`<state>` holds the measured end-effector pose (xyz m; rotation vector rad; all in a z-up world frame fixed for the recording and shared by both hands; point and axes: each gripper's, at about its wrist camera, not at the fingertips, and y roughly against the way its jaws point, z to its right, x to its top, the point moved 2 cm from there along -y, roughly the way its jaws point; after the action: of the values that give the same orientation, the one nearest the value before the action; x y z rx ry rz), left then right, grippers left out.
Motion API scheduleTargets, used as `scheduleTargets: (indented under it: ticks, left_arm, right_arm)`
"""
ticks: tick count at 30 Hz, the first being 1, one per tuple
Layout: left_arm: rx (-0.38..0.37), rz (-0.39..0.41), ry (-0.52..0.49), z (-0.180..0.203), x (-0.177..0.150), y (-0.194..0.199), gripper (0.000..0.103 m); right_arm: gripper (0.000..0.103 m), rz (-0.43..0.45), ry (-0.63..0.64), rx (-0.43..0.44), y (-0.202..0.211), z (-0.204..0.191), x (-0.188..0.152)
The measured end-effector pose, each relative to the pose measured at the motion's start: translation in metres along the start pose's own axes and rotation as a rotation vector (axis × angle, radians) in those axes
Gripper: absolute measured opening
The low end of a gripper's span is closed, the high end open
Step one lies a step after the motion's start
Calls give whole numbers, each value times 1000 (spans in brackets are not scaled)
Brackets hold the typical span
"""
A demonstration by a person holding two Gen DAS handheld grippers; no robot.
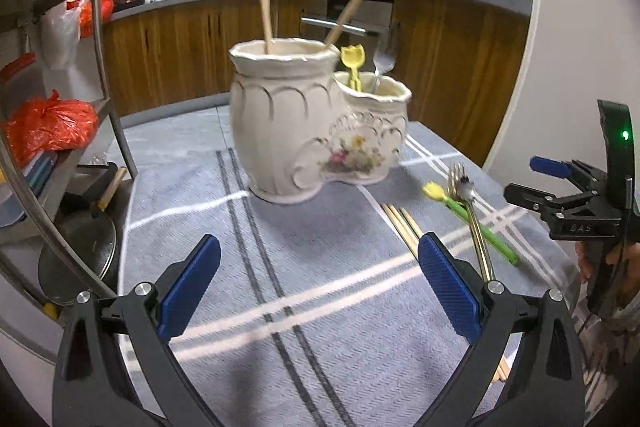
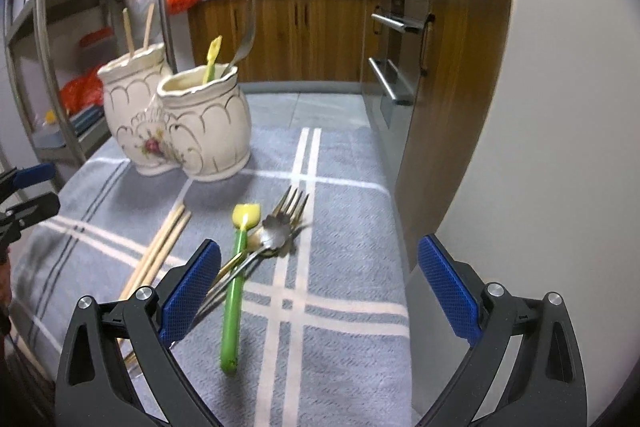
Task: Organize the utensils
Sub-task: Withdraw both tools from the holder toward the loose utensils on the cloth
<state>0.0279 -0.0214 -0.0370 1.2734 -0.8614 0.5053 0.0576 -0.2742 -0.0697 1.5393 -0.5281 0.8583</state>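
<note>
A cream two-pot ceramic holder [image 1: 316, 119] stands on the grey striped cloth [image 1: 320, 267]; it also shows in the right wrist view [image 2: 180, 119]. Its tall pot holds two wooden chopsticks [image 1: 266, 19]; its low pot holds a yellow-green utensil [image 1: 353, 67] and a metal fork [image 1: 384, 61]. On the cloth lie wooden chopsticks [image 2: 160, 247], a green-handled yellow utensil [image 2: 236, 283], a gold fork [image 2: 290, 207] and a metal spoon [image 2: 272, 233]. My left gripper [image 1: 320, 287] is open and empty above the cloth. My right gripper [image 2: 320, 291] is open and empty, just right of the loose utensils.
A metal shelf rack with red bags [image 1: 48, 127] stands to the left. Wooden kitchen cabinets [image 1: 180, 47] and a counter run behind. A white wall or pillar [image 2: 540, 107] rises at the table's right edge. A pan lid [image 1: 80, 247] sits low left.
</note>
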Motion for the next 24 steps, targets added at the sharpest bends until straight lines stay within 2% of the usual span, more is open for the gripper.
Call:
scheduleTargets:
  ticks: [7, 10, 12, 14, 17, 24]
  left_arm:
    - [0, -24, -34, 12, -7, -7, 97]
    - [-3, -42, -29, 14, -8, -11, 97]
    - [0, -60, -30, 17, -10, -15, 97]
    - [-4, -68, -36, 21, -11, -17, 97]
    - [-9, -70, -55, 27, -13, -19, 97]
    - [-14, -83, -58, 30, -15, -21, 97]
  right_arm:
    - [98, -33, 15, 8, -15, -3, 7]
    - [94, -53, -2, 30, -23, -2, 11]
    - [83, -68, -9, 44, -27, -2, 13]
    - [66, -87, -18, 54, -32, -2, 14]
    - [53, -106, -30, 80, -37, -4, 15]
    - [33, -145, -46, 133, -46, -7, 17]
